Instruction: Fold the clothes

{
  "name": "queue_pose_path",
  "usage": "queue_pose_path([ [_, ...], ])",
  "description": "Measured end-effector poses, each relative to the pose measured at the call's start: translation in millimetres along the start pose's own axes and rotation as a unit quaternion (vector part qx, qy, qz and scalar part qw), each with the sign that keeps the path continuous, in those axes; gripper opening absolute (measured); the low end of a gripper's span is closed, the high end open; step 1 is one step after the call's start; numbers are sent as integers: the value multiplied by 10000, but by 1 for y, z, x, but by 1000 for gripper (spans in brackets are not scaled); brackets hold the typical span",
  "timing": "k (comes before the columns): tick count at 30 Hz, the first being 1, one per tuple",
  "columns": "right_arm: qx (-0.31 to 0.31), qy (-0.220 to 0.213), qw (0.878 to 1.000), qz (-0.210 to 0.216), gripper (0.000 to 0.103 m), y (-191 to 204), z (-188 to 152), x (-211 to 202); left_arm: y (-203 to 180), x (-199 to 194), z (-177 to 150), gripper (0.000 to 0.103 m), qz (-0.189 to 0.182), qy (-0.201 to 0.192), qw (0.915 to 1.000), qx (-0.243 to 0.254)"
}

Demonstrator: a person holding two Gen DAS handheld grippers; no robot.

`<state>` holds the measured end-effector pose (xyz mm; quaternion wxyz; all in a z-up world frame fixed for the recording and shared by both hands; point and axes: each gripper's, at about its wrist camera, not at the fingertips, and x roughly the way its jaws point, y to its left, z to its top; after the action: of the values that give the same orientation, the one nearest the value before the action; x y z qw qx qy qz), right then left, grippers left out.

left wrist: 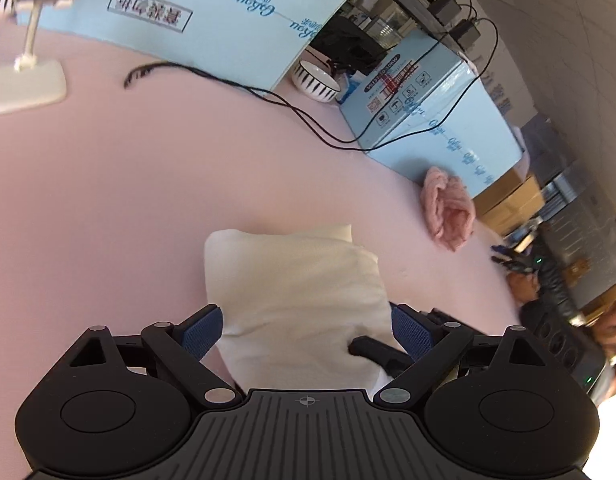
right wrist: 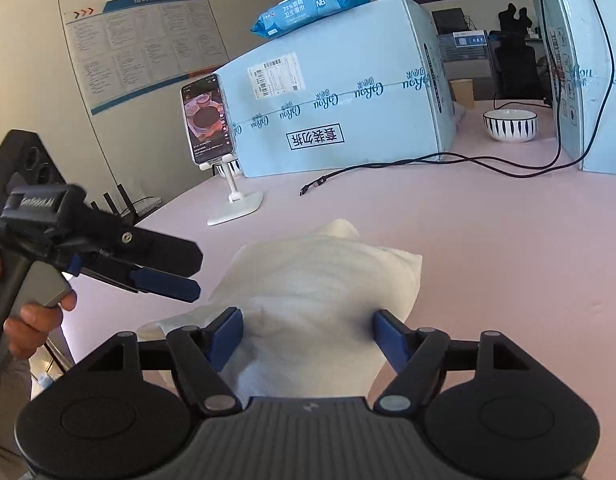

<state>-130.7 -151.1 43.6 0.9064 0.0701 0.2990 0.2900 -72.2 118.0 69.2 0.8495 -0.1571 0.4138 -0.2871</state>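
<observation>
A cream-white folded cloth (left wrist: 296, 280) (right wrist: 320, 272) lies puffed up on the pink table (left wrist: 108, 200) (right wrist: 508, 240). My right gripper (right wrist: 308, 336) stands wide around the cloth's near end, whose sides reach both blue pads (right wrist: 228, 336); I see no firm pinch. In the left wrist view, one of the right gripper's fingers (left wrist: 374, 352) lies across the cloth's near right part. My left gripper (left wrist: 308, 332) is open, with the cloth in view beyond its pads. The right wrist view shows the left gripper (right wrist: 194, 274) in a hand (right wrist: 40, 316), hovering just left of the cloth and apart from it.
A crumpled pink towel (left wrist: 448, 208) lies by a light-blue carton (left wrist: 440, 120). A second carton (right wrist: 348, 92) stands at the back, beside a phone on a white stand (right wrist: 207, 124). A striped bowl (right wrist: 510, 124) and a black cable (right wrist: 428, 158) lie behind the cloth.
</observation>
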Motion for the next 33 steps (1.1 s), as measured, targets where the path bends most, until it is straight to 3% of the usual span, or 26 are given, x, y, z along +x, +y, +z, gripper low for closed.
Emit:
queue_pose_path([
  [3, 72, 46, 10000, 31, 76, -3, 0, 3, 0, 16, -8, 94, 112, 158, 9997, 121],
  [5, 254, 121, 9996, 22, 74, -9, 3, -2, 16, 28, -13, 94, 144, 285, 9993, -208],
  [7, 494, 206, 9986, -53, 74, -17, 9, -11, 36, 32, -19, 95, -108, 305, 9974, -644],
  [10, 841, 138, 9964, -41, 78, -31, 19, -25, 42, 26, -20, 95, -198, 323, 9968, -707],
  [16, 2159, 1142, 9656, 888, 79, -69, 10, 8, 43, 27, -12, 96, -212, 740, 9952, -599],
  [20, 2449, 1096, 9546, 1293, 78, -77, 7, 25, 49, 38, -6, 99, -482, 838, 9926, -740],
  [24, 2386, 968, 9573, 1314, 60, -73, 5, 34, 40, 50, -9, 100, -560, 463, 9958, -562],
  [28, 2448, 826, 9564, 1364, 53, -79, 0, 30, 29, 51, -18, 99, -444, 84, 9987, -251],
  [31, 2416, 690, 9595, 1272, 49, -78, -2, 27, 24, 48, -20, 88, -333, -25, 9993, -147],
  [33, 2430, 612, 9601, 1239, 47, -78, -4, 25, 25, 44, -19, 69, -258, -53, 9995, -171],
])
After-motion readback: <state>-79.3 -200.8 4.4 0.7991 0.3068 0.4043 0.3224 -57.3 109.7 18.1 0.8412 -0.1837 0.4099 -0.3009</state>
